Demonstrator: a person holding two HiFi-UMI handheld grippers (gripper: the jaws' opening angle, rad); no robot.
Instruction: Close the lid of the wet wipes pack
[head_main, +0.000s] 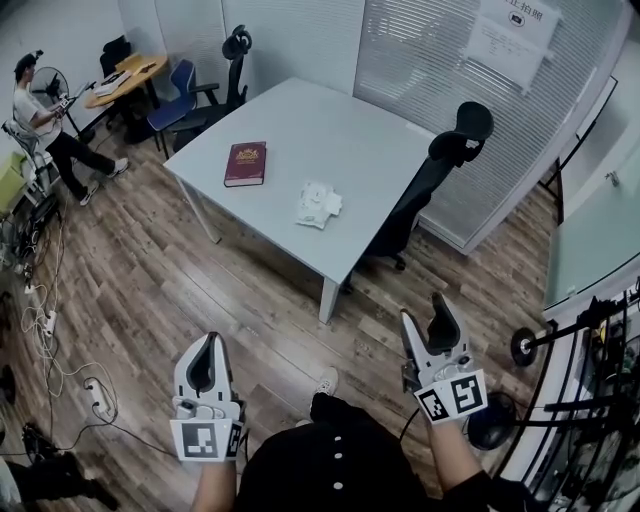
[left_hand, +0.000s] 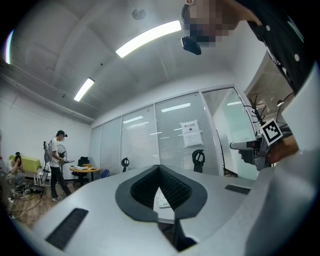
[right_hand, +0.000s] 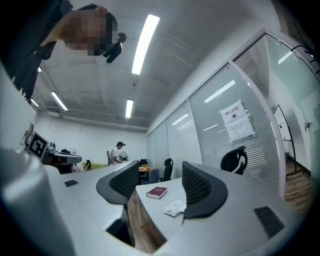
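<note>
**White surface carries the wipes pack; both grippers stand well short of it**

The white surface (head_main: 340, 130) holds two items. The wet wipes pack (head_main: 318, 204) lies near its front edge, and a red book (head_main: 245, 163) lies flat beside it, apart from it. The pack is too small in every view to tell how its lid sits.

The person stands on the wooden floor (head_main: 150, 290), well apart from the surface. Both tools are held low and level and aimed toward the pack, which suits an approach rather than contact.

- The left gripper (head_main: 211, 338) has its jaws pressed together at the tips, with nothing between them. Judged from the task, a closed tip makes a blunt pusher for pressing a lid down.
- The right gripper (head_main: 422, 308) has its jaws spread wide and empty. The pack and the book show in the gap between them. Open jaws could brace or steady the pack.

A black chair (head_main: 440, 170) stands against the right edge of the surface, so the near corner is the more open side to approach from.
</note>
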